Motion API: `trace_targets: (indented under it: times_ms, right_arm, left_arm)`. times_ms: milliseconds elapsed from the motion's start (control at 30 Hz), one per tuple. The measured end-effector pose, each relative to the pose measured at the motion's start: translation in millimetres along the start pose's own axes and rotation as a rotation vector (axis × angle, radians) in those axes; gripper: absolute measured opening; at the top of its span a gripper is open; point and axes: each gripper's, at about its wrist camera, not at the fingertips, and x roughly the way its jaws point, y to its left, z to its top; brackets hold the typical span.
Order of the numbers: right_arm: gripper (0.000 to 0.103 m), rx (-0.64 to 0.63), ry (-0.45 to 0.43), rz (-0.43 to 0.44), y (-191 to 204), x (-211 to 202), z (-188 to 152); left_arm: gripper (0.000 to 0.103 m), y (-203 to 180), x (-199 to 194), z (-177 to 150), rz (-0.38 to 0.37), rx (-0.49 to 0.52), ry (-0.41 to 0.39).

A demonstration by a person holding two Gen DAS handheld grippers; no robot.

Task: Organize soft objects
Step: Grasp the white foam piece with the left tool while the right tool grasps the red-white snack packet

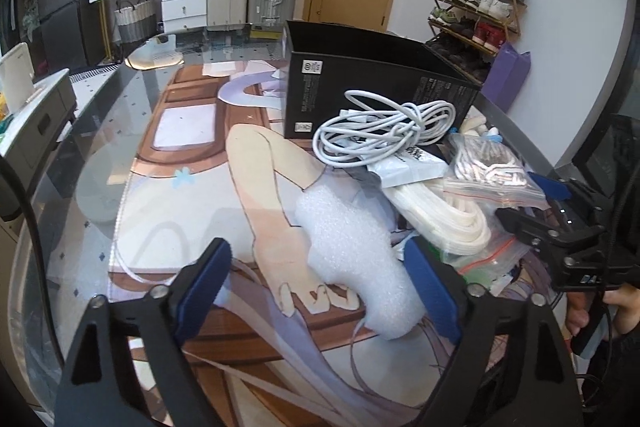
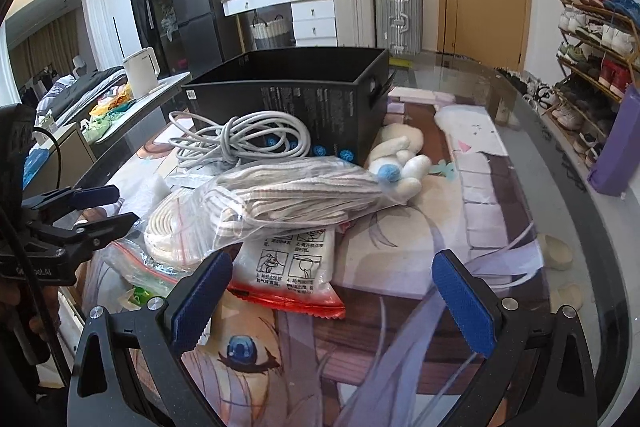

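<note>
The open-topped black cardboard box (image 2: 288,87) stands at the back of the illustrated cloth desk mat (image 1: 168,211), and from the right wrist view no soft thing shows above its rim; its floor is hidden, so I cannot tell whether anything lies inside. By that view the sorting looks barely begun.

Everything soft sits in a heap in front of the box. The coil of white round cable (image 1: 384,131) lies just against the box wall. Beside it sits the clear zip bag of grey-white woven cord (image 2: 288,195), resting on a flat white coiled strap (image 1: 440,215) and on a white printed pouch with a red edge (image 2: 292,263). A small white plush toy with a blue pom-pom (image 2: 400,163) lies against the box's right corner, touching the zip bag.

The white foam wrap sheet (image 1: 352,247) lies on the mat apart from the heap's top, and the left gripper (image 1: 316,291) straddles it: the right pad appears to touch the foam, the left pad stands clear of it, so it is not yet clamped. The right gripper (image 2: 332,299) hangs wide apart over the mat near the red-edged pouch, holding nothing.

Judging by this, every visible item is still left to move
</note>
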Motion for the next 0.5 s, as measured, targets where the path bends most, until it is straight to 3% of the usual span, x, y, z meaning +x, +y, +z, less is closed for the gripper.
trace_targets:
  times_ms: [133,200,267,500]
  right_arm:
    - [0.102,-0.005,0.013,0.002,4,7,4]
    - [0.102,0.004,0.024,0.007,4,9,6]
    - [0.101,0.009,0.027,0.013,4,10,6]
    - [0.094,0.012,0.040,0.042,11,13,10]
  left_arm:
    - [0.070,0,-2,-2,-0.056,0.006,-0.001]
    - [0.057,-1,-3,-2,-0.092,0.004,0.001]
    - [0.050,-4,-3,-2,-0.114,0.002,0.003]
    - [0.044,-6,-5,-2,-0.111,0.005,-0.005]
